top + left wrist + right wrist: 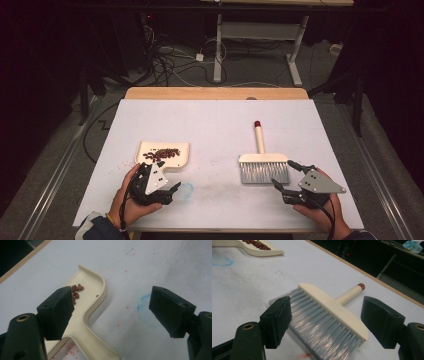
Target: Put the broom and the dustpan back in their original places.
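High view: white bench [215,130]. Cream dustpan [164,153] lies toward the near left part of the bench, a pile of red beans [161,153] in it. Left claw [172,192] sits just near of the dustpan, by the near edge, jaws spread, pinching nothing. Faint blue ring mark [186,190] on the bench right beside its tips. Cream hand brush [263,162] with grey bristles lies toward the near right part, handle pointing to the far edge, red cap at the handle end. Right claw [286,176] is just right of the bristles, near the near right corner, jaws spread, nothing held.

Left gripper view: left claw [111,311] spread wide. Dustpan [91,302] handle and back wall run under the left jaw; beans [77,290] peek beside that jaw. Blue ring mark [146,312] lies between the jaws, nearer the right one.

Right gripper view: right claw [325,321] spread, brush [329,317] bristles between the jaws, left jaw just beside the bristle edge; touching or not, cannot tell. Dustpan [259,250] with beans [257,244] well apart.
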`<move>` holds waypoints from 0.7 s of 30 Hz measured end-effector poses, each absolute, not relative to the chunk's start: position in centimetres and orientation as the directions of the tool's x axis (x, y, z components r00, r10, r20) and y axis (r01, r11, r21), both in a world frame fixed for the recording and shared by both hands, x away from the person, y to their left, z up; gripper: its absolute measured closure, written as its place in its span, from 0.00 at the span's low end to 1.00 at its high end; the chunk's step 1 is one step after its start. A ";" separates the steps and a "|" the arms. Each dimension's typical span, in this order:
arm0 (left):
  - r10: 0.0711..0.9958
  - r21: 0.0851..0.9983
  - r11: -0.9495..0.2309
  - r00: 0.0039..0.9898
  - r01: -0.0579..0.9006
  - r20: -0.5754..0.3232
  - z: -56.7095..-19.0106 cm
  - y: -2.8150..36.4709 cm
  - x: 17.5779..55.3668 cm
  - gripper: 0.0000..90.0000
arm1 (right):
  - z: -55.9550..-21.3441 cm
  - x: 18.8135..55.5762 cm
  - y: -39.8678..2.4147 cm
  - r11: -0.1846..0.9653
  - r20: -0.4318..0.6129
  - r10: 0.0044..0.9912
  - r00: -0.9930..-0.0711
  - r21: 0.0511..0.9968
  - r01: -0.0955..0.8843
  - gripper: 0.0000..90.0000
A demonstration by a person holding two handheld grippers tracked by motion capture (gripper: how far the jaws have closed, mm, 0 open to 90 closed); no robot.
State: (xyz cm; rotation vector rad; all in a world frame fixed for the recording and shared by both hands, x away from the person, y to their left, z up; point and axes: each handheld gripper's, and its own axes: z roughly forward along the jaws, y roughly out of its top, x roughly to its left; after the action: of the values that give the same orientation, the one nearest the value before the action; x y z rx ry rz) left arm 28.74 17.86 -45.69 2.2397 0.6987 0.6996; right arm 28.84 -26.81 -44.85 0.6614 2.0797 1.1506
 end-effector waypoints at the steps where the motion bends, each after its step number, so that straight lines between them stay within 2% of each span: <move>1: 0.643 0.730 -0.624 0.713 0.279 0.278 -45.7 17.9 28.7 0.21 | -44.8 28.8 -26.8 0.486 -0.307 0.694 -0.651 0.867 0.109 0.28; 21: 0.650 0.730 -0.618 0.712 0.292 0.265 -45.9 17.8 29.1 0.21 | -44.5 28.1 -25.2 0.521 -0.347 0.656 -0.670 0.851 0.070 0.27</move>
State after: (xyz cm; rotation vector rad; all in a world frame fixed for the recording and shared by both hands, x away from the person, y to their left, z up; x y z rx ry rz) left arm 29.06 17.78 -45.88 2.2382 0.7117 0.6833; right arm 28.10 -25.19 -44.51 0.5888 2.0956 1.1313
